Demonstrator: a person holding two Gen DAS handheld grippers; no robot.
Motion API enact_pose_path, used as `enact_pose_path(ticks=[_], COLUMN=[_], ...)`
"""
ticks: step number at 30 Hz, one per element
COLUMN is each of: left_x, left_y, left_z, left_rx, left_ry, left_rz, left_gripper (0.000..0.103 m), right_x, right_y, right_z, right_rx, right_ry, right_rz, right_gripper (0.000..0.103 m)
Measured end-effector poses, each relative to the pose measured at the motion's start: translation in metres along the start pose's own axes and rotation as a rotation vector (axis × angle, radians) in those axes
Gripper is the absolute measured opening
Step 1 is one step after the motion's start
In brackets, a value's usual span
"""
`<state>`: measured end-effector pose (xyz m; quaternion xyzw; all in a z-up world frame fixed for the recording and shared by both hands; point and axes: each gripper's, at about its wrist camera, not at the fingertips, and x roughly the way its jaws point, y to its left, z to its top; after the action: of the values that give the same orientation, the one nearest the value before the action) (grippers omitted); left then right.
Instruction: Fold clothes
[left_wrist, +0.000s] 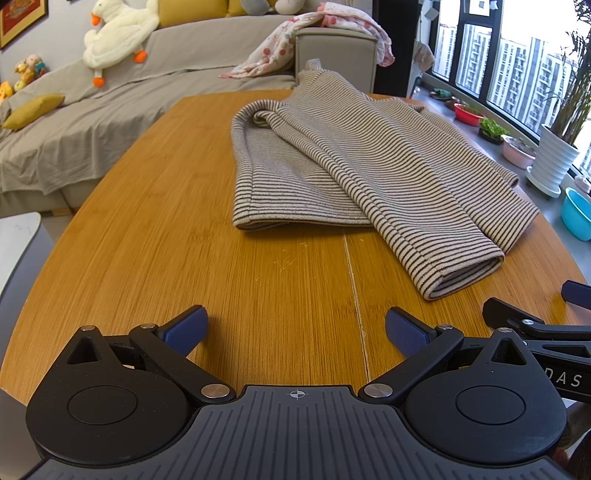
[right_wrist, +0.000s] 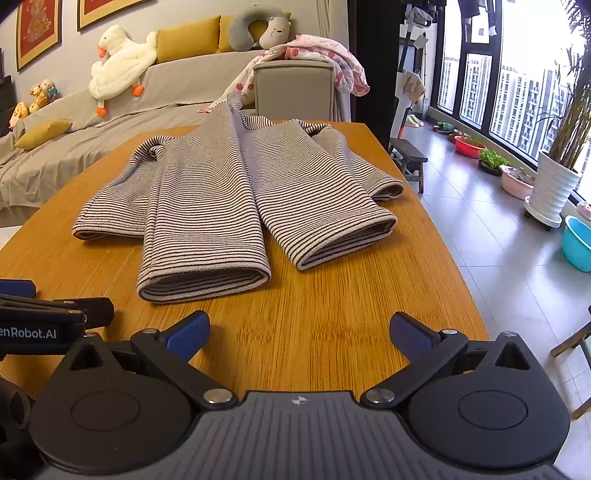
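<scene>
A striped garment lies spread on the wooden tabletop, its brown-and-cream stripes running across the cloth. In the right wrist view it fills the middle of the tabletop from about 10 o'clock to 1 o'clock: two tube-shaped legs or sleeves point toward the camera with their hemmed openings nearest, and a third flatter fold sticks out at 10 o'clock. Its far end hangs off or rises at the back edge of the tabletop, at 12 o'clock. In the left wrist view the same garment sits at 12 to 2 o'clock, one long tube reaching down to 2 o'clock.

The left gripper hovers over bare wood, its blue-padded fingers spread wide apart with nothing between them. The right gripper is likewise spread wide and empty, near the hem of the closest tube but not touching it. Each gripper shows at the edge of the other's view, so the two are side by side at the near edge of the tabletop.

Beyond the tabletop, at 10 to 11 o'clock, a grey sofa carries a white plush goose and yellow cushions. A pink spotted blanket drapes over the armrest at 12 o'clock. Along the windows at 2 to 3 o'clock stand a white plant pot and a blue basin.
</scene>
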<state>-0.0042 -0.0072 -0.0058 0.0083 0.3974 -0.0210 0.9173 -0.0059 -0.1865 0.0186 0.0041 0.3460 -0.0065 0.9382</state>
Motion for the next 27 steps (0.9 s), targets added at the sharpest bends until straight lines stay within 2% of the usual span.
enact_pose_path(ticks=[27], left_x=[-0.0007], left_y=[0.0002], left_z=[-0.0009], left_rx=[-0.002], left_ry=[-0.009], left_rz=[-0.001], left_gripper=[0.103], right_x=[-0.0021], right_y=[-0.0005], right_z=[-0.0032], right_rx=[0.001], right_ry=[-0.019], right_rz=[0.002], right_gripper=[0.103])
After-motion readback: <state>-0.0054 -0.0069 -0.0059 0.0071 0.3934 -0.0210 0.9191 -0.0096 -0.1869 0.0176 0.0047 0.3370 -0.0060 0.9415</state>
